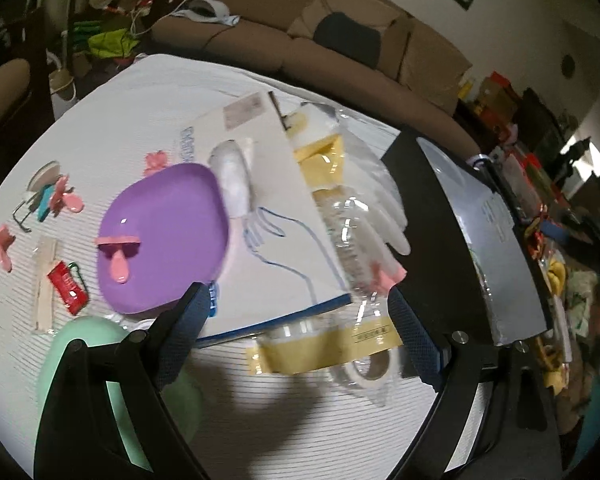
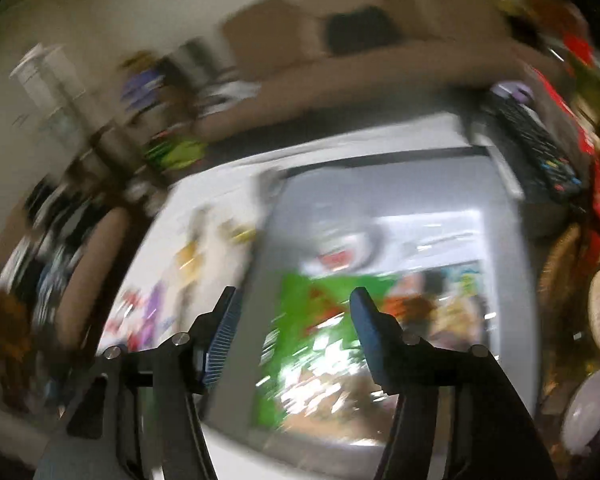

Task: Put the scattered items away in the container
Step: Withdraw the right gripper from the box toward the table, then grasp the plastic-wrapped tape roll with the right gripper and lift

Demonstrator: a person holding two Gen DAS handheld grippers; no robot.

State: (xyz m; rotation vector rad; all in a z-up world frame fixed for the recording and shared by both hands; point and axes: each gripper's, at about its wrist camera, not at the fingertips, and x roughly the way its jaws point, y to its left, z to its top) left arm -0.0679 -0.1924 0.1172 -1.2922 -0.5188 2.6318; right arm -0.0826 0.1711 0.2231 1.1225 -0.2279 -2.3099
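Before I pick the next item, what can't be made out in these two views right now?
- Container contents, right wrist view: motion blur; only green and red smears show.
- Table left of the container, right wrist view: blurred, items unreadable.
- Mint green object, left wrist view: the left hand-held gripper covers much of it.
- Tape roll, left wrist view: partly under a clear bottle.
- Inside of the container, left wrist view: hidden behind its wall.
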